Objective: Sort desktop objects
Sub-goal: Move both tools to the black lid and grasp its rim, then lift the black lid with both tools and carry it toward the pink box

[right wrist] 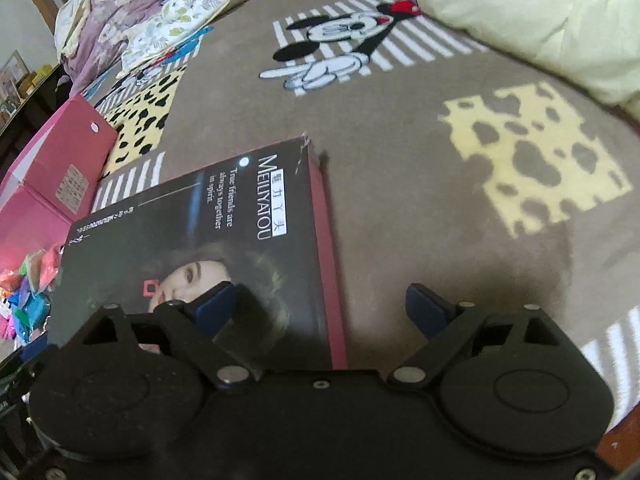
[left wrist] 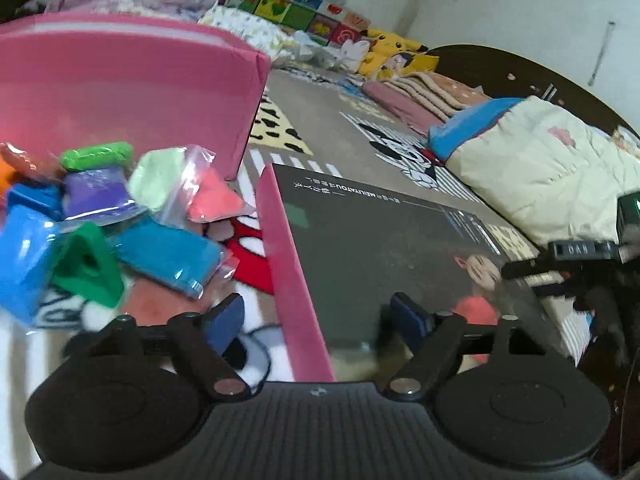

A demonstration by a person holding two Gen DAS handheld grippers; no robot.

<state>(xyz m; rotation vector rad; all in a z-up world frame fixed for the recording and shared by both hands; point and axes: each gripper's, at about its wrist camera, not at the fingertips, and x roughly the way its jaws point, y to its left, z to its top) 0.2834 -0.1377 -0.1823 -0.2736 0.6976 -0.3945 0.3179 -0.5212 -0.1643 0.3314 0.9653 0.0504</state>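
Observation:
A flat dark box lid with pink sides and a woman's picture (left wrist: 384, 248) lies on the cartoon rug; it also shows in the right wrist view (right wrist: 192, 248). My left gripper (left wrist: 316, 316) is open and straddles the lid's near left edge. My right gripper (right wrist: 320, 308) is open and straddles the lid's near right edge. A pile of small clear bags of coloured clay (left wrist: 100, 216) lies left of the lid, in front of an open pink box (left wrist: 120, 88). The bags (right wrist: 28, 292) and the pink box (right wrist: 60, 172) also show at the left of the right wrist view.
A cream quilt with a blue edge (left wrist: 540, 172) lies at the right, also in the right wrist view (right wrist: 540, 20). Folded blankets and bedding (left wrist: 424, 92) lie at the back. The right gripper's body (left wrist: 580, 256) shows at the left view's right edge.

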